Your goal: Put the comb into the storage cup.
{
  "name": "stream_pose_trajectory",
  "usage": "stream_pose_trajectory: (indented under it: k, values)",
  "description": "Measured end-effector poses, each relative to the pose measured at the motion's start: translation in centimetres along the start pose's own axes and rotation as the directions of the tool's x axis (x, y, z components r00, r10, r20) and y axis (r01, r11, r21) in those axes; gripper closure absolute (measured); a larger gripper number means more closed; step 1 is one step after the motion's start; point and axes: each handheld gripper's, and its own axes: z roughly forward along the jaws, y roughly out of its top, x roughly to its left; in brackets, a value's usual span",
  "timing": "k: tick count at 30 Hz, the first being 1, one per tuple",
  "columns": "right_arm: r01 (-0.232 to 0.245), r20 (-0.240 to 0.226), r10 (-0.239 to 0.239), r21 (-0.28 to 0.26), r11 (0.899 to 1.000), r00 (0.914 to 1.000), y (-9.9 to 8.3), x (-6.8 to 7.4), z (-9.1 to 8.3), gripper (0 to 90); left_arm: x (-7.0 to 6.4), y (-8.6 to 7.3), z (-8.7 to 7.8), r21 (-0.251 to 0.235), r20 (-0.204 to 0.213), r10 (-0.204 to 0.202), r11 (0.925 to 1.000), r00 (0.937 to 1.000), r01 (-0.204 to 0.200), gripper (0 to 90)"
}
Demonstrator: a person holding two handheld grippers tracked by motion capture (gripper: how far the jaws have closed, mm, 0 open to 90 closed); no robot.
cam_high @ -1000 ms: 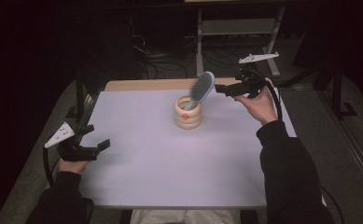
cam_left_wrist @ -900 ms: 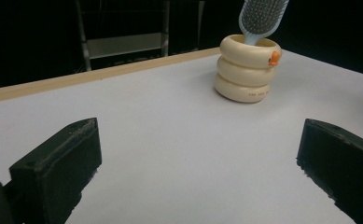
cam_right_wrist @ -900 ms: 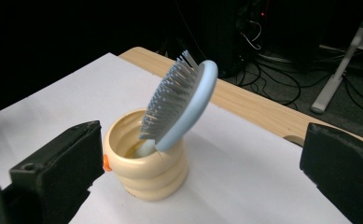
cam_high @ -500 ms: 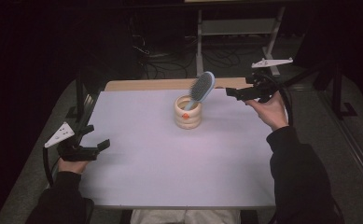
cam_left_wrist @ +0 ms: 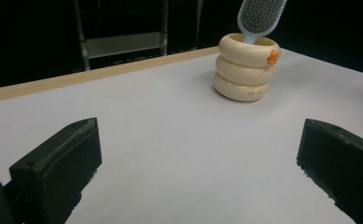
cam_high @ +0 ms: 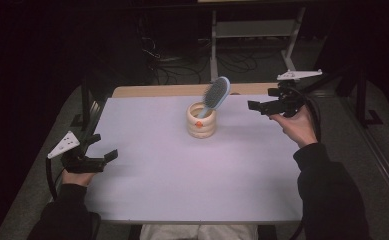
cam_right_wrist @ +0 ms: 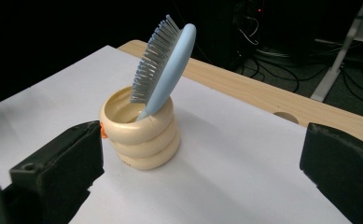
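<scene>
Now the right gripper (cam_high: 254,106) has drawn back from the hairbrush (cam_high: 216,94), jaws spread and empty. It stands head-up in the cream holder (cam_right_wrist: 139,135), ahead of those jaws. Likely placed; left gripper (cam_high: 107,156) rests spread on the desk (cam_high: 192,175).

Glossy cream cup (cam_right_wrist: 139,140), plastic hairbrush (cam_right_wrist: 163,67), matt table (cam_high: 182,170)
</scene>
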Motion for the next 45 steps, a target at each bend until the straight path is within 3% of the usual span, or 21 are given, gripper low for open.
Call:
stream_pose_trajectory:
  k: [12,21,45]
  values:
    - [0.016,-0.002,-0.016,-0.010,1.000,0.9999,-0.9,0.1,-1.3,0.0,0.0,0.0,-0.1,-0.004,-0.002,-0.004,1.0000,1.0000,0.004,0.0]
    - [0.023,-0.012,-0.022,0.012,1.000,0.9997,-2.7,0.3,-1.3,0.0,-0.1,0.0,-0.1,-0.006,-0.005,-0.006,1.0000,1.0000,0.006,0.0]
    - [0.036,0.000,-0.036,0.002,0.999,0.9994,-5.8,0.4,-2.8,0.0,-0.1,-0.1,0.0,0.003,0.002,0.001,1.0000,1.0000,-0.001,0.0]
